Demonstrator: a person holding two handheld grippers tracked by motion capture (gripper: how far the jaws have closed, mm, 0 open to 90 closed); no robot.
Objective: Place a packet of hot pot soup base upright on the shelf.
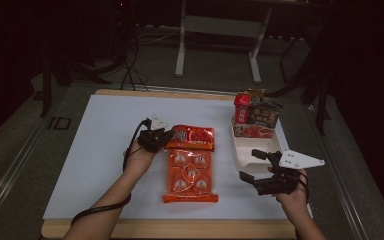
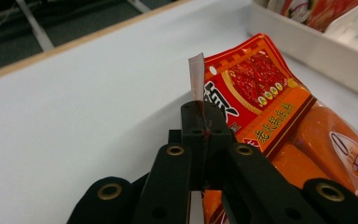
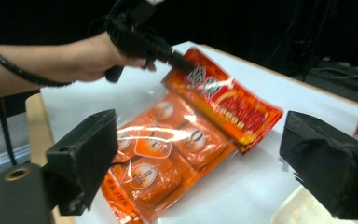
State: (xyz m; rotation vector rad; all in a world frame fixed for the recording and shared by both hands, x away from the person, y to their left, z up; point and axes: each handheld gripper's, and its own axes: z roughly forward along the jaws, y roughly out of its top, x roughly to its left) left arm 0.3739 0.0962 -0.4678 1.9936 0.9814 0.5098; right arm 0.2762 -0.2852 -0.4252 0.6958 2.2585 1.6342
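step: we lift the orange-red plastic snack bag [image 1: 190, 162] by its top corner | left hand-held gripper [image 1: 166, 137]: pressed together, pinching that corner at the bag's 11 o'clock | bag: mid white bench [image 1: 95, 150], far end raised | right hand-held gripper [image 1: 252, 165]: spread, empty, at bag's 3 o'clock | next, we judge: carry it to the white tray [image 1: 245, 155] at 2 o'clock, keeping the thin pinch firm.

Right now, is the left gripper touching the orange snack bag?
Touching. The left gripper view shows the left gripper shut on the top corner of the orange snack bag.
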